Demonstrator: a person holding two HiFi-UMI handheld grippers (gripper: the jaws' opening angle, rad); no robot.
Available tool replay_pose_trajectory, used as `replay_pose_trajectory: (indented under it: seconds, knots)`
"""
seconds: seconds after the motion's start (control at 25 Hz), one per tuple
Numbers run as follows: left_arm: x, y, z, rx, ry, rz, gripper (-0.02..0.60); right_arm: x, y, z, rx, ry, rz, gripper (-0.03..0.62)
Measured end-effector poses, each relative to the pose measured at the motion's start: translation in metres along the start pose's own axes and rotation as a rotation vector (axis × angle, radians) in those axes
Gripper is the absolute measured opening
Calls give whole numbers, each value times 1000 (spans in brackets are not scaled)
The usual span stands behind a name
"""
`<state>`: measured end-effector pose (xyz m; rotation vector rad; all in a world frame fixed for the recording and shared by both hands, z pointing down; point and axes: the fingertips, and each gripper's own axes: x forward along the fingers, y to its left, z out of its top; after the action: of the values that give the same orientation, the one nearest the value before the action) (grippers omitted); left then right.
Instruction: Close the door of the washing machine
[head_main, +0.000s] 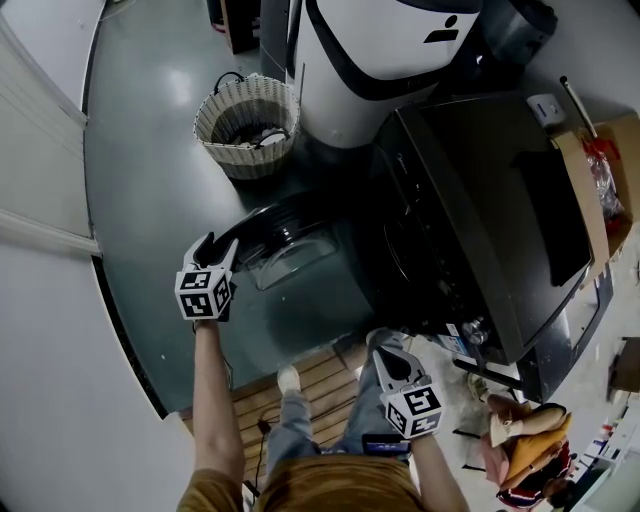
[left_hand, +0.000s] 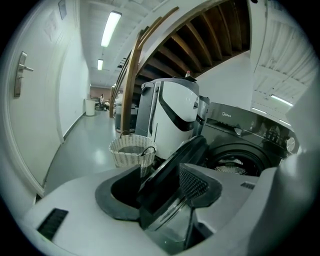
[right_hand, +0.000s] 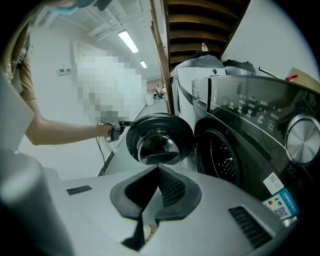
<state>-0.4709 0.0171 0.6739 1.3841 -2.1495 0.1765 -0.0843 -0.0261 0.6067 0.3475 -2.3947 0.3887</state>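
The dark front-loading washing machine (head_main: 480, 200) stands at the right with its round glass door (head_main: 290, 245) swung wide open toward the left. My left gripper (head_main: 218, 245) is at the door's outer edge. In the left gripper view the door's black rim (left_hand: 180, 155) stands between the open jaws of that gripper (left_hand: 159, 175), with a gap on the left side. The right gripper view shows the door (right_hand: 159, 137), the drum opening (right_hand: 220, 160) and the left gripper (right_hand: 112, 131) at the door's far edge. My right gripper (head_main: 385, 345) (right_hand: 157, 170) hangs low in front of the machine, shut and empty.
A wicker basket (head_main: 247, 125) (left_hand: 132, 152) stands on the floor beyond the door, beside a tall white appliance (head_main: 370, 50). A cardboard box (head_main: 600, 190) sits to the machine's right. A wooden slatted mat (head_main: 320, 380) lies under the person's feet. Clothes (head_main: 530, 430) are piled at lower right.
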Motion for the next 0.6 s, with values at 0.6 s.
replay_pose_trajectory:
  seconds: [0.6]
  knots:
    - [8, -3, -1, 1, 26, -42, 245, 2, 3, 4, 4, 3, 1, 12]
